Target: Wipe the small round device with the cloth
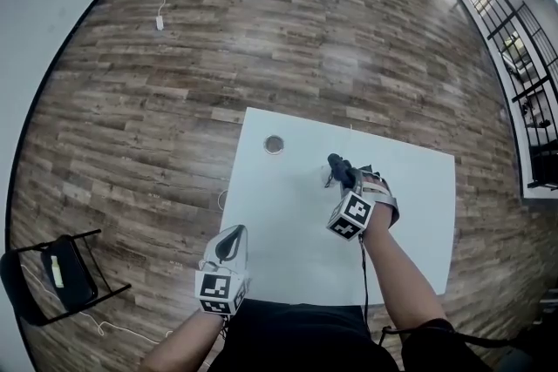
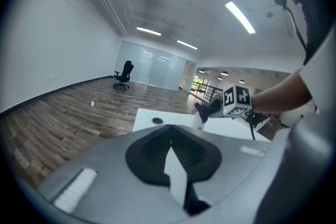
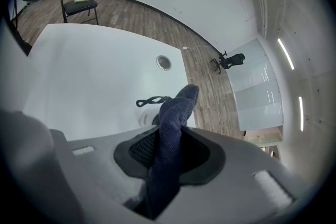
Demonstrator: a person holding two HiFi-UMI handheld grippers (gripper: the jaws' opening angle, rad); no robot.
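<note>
The right gripper [image 3: 168,139] has its fingers clamped on a dark blue woven cloth [image 3: 181,99]. The small white round device [image 3: 145,118] lies just beyond them. The left gripper [image 2: 169,136] has its fingers closed and empty.

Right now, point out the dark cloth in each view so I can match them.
Head view: cloth just right of centre.
Left gripper view: cloth small, right of centre.
Right gripper view: cloth at centre, clamped between the jaws.
Shared landmark: the round hole, left of the cloth in the first two, above it in the third.
</note>
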